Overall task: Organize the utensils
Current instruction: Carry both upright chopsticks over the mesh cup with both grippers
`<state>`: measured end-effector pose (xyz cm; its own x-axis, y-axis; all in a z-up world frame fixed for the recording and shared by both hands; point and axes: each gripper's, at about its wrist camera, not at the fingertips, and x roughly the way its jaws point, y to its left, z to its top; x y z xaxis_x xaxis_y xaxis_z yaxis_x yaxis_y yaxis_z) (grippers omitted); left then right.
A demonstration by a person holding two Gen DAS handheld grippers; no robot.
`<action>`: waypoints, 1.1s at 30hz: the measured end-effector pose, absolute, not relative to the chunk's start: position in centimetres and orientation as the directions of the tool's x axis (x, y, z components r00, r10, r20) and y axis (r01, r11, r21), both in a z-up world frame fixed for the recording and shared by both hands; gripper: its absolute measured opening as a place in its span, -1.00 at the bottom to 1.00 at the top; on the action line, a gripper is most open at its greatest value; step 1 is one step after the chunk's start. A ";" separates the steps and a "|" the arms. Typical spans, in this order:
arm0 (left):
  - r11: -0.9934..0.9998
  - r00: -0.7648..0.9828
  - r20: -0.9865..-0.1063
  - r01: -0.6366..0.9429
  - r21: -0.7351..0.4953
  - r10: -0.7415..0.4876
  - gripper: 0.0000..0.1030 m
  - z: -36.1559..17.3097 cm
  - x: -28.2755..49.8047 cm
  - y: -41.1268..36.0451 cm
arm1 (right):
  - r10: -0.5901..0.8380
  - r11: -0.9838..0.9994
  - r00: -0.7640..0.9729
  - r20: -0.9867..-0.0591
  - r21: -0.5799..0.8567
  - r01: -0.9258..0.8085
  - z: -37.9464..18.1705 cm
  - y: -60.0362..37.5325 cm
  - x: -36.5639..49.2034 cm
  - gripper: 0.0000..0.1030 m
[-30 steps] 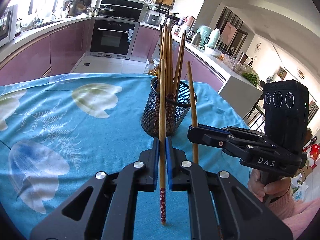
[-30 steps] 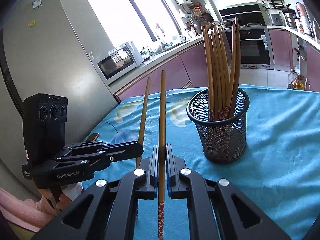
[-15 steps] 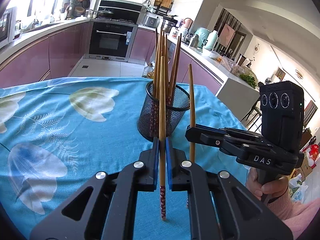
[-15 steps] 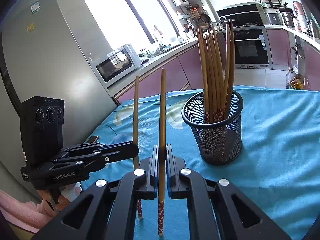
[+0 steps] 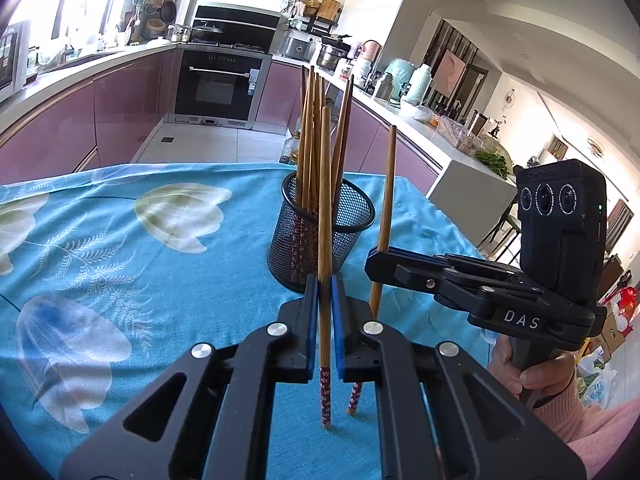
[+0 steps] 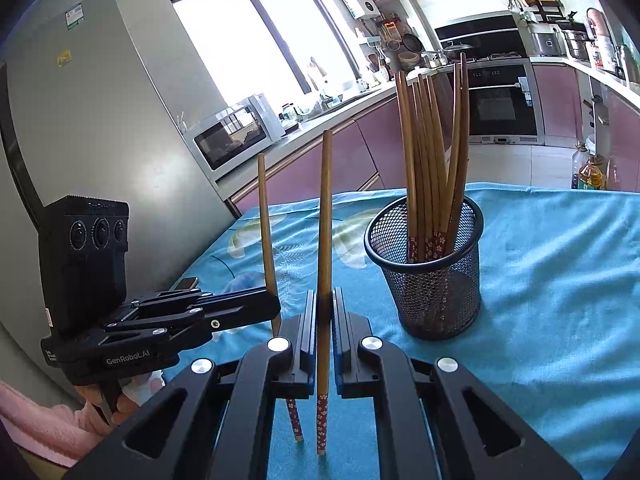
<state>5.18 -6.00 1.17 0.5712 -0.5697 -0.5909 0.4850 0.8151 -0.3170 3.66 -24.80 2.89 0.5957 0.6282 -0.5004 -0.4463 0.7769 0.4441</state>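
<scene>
While upright, mesh holder (image 6: 434, 280) | contains chopsticks (image 6: 430, 152) | tablecloth (image 6: 560, 280)

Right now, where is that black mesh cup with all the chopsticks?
The mesh cup stands on the blue flowered tablecloth, just beyond the two held chopsticks; in the right wrist view it sits right of centre.

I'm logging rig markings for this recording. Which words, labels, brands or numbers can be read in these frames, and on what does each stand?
"DAS": white label on the side of the right gripper, seen from the left wrist.
"GenRobot.AI": white print on the side of the left gripper, seen from the right wrist.
Small white label beside "GenRobot.AI": too small to read.
Green and yellow stickers on the fridge: too blurred to read.
Oven door sticker: unreadable.
</scene>
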 end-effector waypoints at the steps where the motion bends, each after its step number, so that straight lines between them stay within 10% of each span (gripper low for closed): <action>1: 0.815 0.572 -0.590 0.486 -0.317 -0.570 -0.86 1.2 5.1 -6.0 | 0.628 0.777 0.596 -0.500 0.443 -0.447 2.9 -24.8 3.7 -0.89; 33: 0.808 0.593 -0.559 0.506 -0.302 -0.580 -0.86 2.8 5.2 -6.3 | 0.616 0.785 0.636 -0.465 0.420 -0.455 4.4 -25.8 3.4 -0.88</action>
<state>5.17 -6.29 2.81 0.5928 -0.5796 -0.5592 0.5055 0.8082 -0.3019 3.40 -25.78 4.41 0.6358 0.6164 -0.4645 -0.4546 0.7855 0.4199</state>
